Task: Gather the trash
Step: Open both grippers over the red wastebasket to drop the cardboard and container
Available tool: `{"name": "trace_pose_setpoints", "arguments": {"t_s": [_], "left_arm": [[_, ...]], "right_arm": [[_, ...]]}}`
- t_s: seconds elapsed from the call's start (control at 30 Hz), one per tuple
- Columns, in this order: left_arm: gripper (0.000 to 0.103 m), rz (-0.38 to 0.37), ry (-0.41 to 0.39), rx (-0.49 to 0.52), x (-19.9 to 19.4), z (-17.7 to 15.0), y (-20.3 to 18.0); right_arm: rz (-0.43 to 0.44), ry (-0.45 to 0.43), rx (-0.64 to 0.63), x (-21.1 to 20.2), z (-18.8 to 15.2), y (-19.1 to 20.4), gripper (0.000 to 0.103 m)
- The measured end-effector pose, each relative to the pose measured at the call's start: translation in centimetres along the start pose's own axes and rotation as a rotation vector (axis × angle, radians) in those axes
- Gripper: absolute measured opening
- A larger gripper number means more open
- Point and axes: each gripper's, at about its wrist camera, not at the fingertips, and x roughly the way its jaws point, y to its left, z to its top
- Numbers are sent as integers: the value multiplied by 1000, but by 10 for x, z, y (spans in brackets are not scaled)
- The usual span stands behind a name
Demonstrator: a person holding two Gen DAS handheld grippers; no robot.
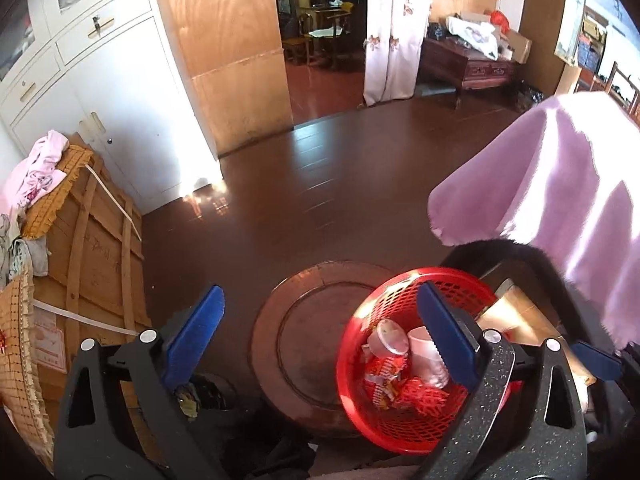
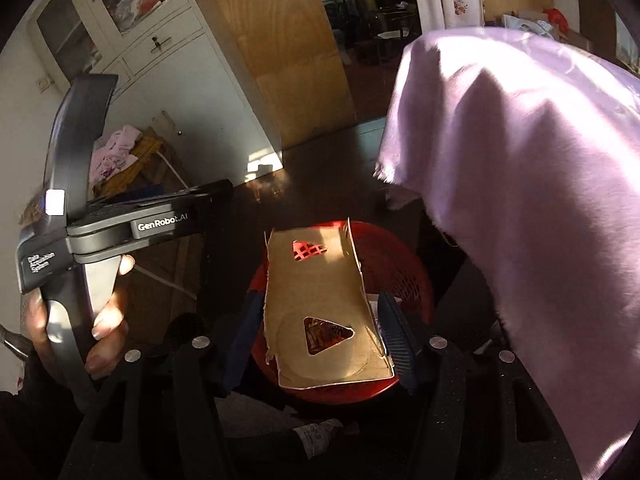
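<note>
A red mesh basket holds a white cup, a paper cup and red snack wrappers. My left gripper hangs above and left of it, jaws wide open with nothing between the blue pads. In the right wrist view a torn brown cardboard piece lies over the red basket. My right gripper stands open with the cardboard between its pads, which flank its side edges. The same cardboard shows behind the basket in the left wrist view.
The basket rests on a round wooden stool. A pink cloth drapes over a chair at the right. A wooden crate with clothes stands left, beside white cabinets. Dark floor stretches toward the doorway. A hand holds the left gripper's handle.
</note>
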Motion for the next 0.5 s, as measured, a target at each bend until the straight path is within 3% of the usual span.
{"name": "trace_pose_setpoints", "arguments": {"t_s": [0.17, 0.33, 0.5], "left_arm": [[93, 16, 21, 10, 8, 0, 0], [93, 17, 30, 31, 13, -6, -6], [93, 28, -14, 61, -4, -7, -20]], "right_arm": [[-13, 60, 38, 26, -6, -10, 72], [-55, 26, 29, 12, -15, -17, 72], [-78, -17, 12, -8, -16, -16, 72]]}}
